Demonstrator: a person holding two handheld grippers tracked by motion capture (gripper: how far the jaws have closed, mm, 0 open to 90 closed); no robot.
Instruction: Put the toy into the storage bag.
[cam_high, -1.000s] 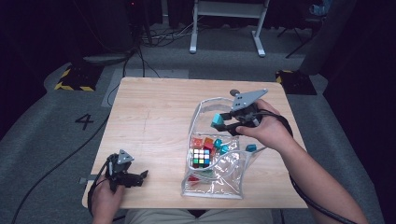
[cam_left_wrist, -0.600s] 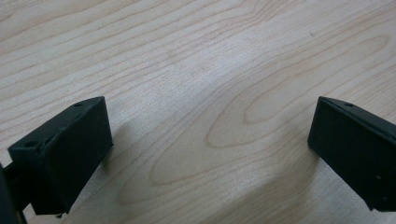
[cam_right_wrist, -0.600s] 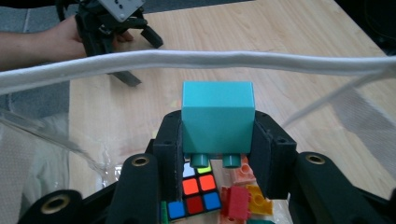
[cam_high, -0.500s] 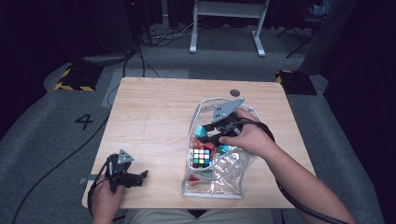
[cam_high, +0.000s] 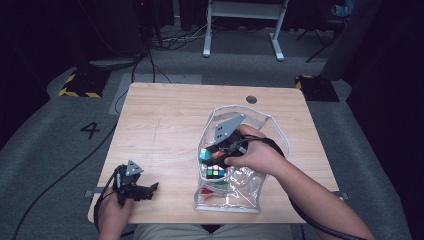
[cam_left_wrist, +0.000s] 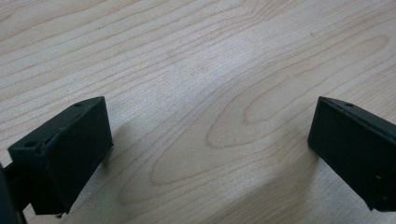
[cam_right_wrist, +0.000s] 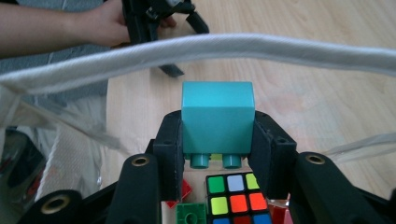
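Table (cam_high: 165, 125) brightly lit from above — surroundings dark; close views sharp, soft shadows.

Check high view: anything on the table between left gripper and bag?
Nothing: bare table between the left gripper and the bag.

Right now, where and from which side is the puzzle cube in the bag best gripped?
Probably from above through the open mouth of the clear bag, jaws on two opposite flat sides of the puzzle cube. Its top face lies exposed, but the right gripper, shut on the teal brick, must release first.
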